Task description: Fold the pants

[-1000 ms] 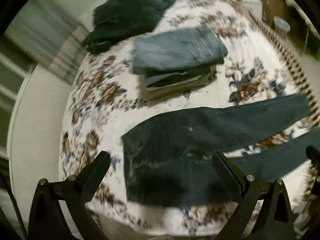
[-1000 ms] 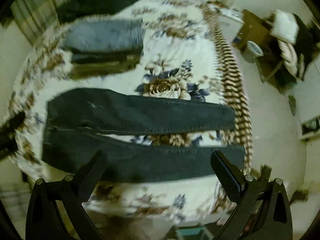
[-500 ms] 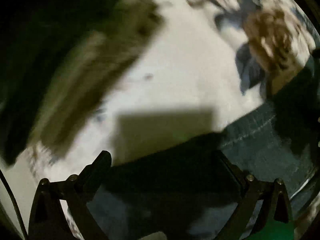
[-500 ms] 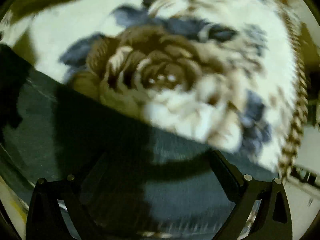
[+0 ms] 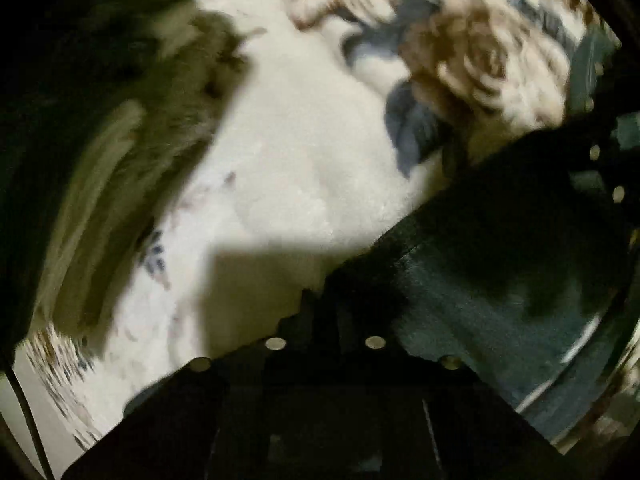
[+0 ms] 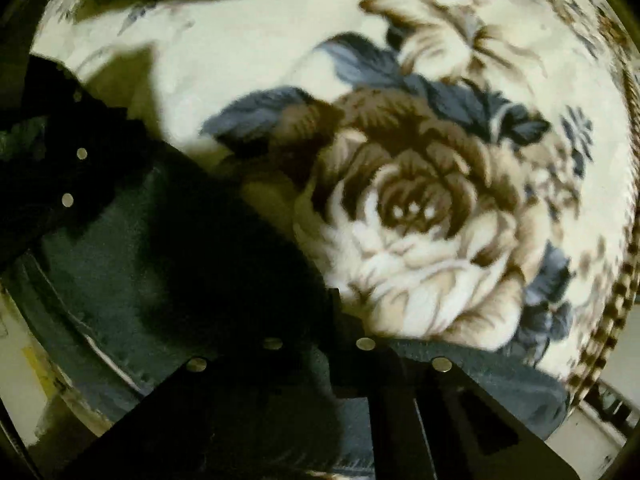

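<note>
The dark blue-grey pants (image 5: 472, 300) lie on a floral blanket (image 5: 288, 152), close under both cameras. My left gripper (image 5: 320, 312) has its fingers closed together on the upper edge of the pants. My right gripper (image 6: 336, 320) is likewise closed on the pants' edge (image 6: 132, 264) further along the leg. The other gripper shows as a dark shape at the right edge of the left wrist view (image 5: 600, 152) and at the left edge of the right wrist view (image 6: 52, 168).
A blurred stack of folded clothes (image 5: 92, 160) lies to the upper left in the left wrist view. The blanket's big brown rose (image 6: 412, 216) is just beyond the right gripper. The blanket's striped border (image 6: 616, 300) marks its right edge.
Both grippers dropped from high above the bed down onto the pants. Their fingers, open half a second ago, have closed on the pants' edge.
</note>
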